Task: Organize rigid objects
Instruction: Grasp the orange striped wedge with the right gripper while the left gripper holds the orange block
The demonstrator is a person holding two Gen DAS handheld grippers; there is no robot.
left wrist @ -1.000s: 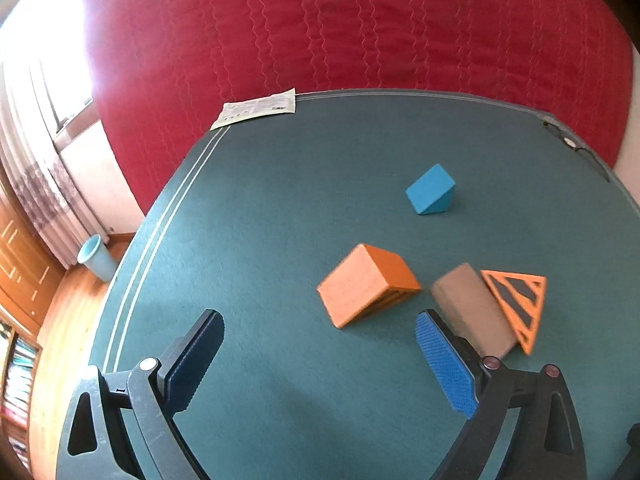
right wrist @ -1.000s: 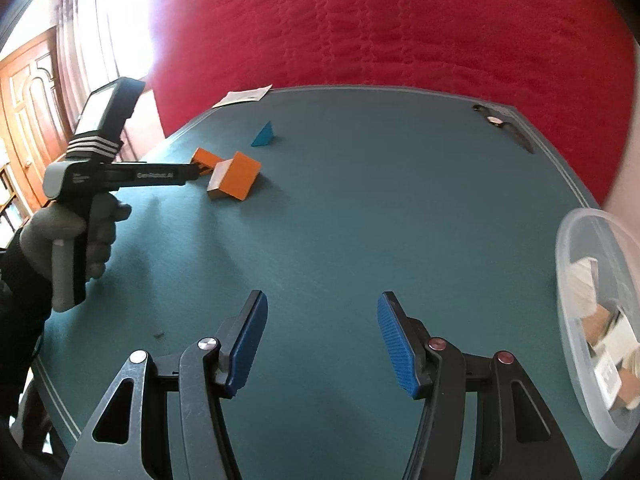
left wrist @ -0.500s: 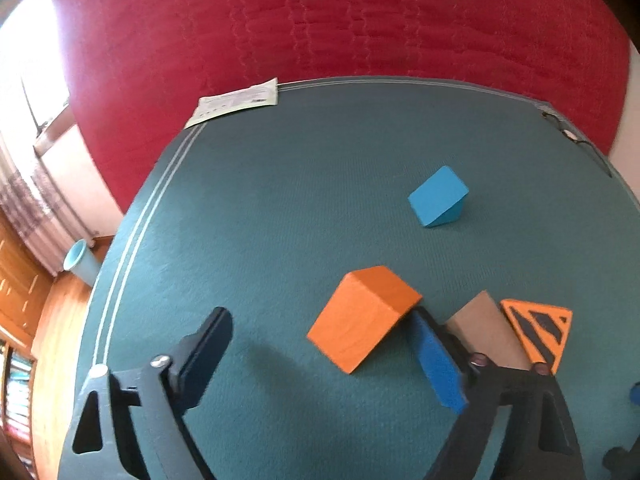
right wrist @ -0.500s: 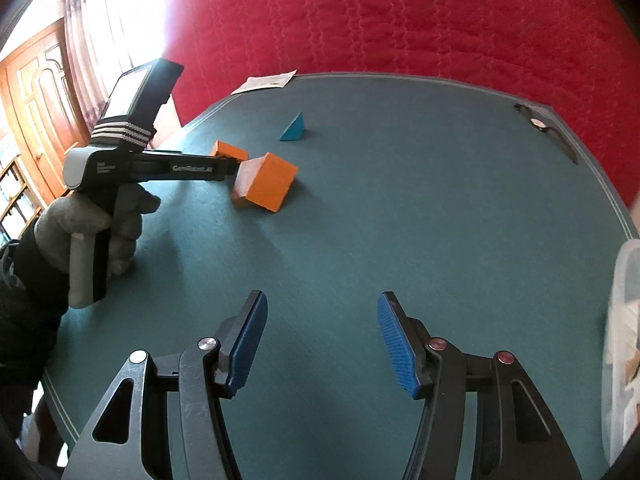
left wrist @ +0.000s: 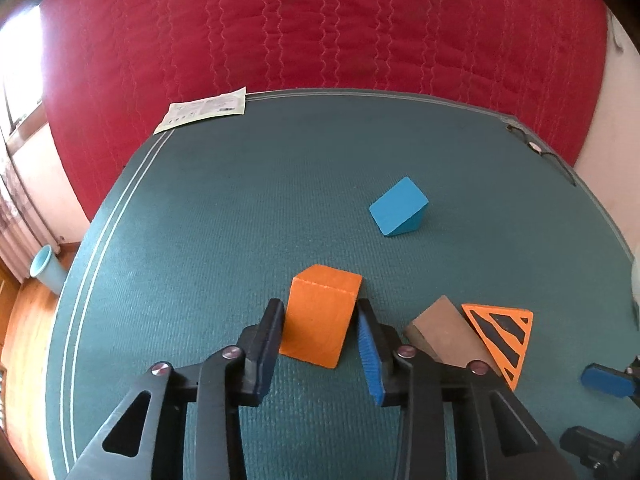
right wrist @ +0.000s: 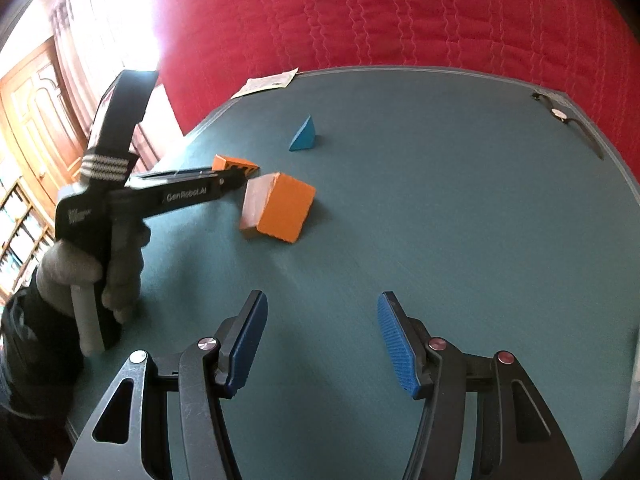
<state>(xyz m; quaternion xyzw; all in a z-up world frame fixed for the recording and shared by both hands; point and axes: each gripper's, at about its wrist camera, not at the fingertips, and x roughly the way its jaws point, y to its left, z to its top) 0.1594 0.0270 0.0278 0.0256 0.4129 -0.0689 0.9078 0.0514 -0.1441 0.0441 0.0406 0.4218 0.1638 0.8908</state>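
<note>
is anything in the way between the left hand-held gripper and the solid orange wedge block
Nothing visible. The left hand-held gripper has just been closing, and the solid orange wedge block already sits between its jaws. The brown wedge block lies apart, to the right of the gripper.

"GenRobot.AI" — white lettering on side of left gripper (right wrist: 240, 178); print on paper sheet (left wrist: 204, 109) — unreadable.

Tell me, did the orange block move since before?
Yes. The orange block has turned and slid left, away from the brown wedge, as the left gripper closed on it.
</note>
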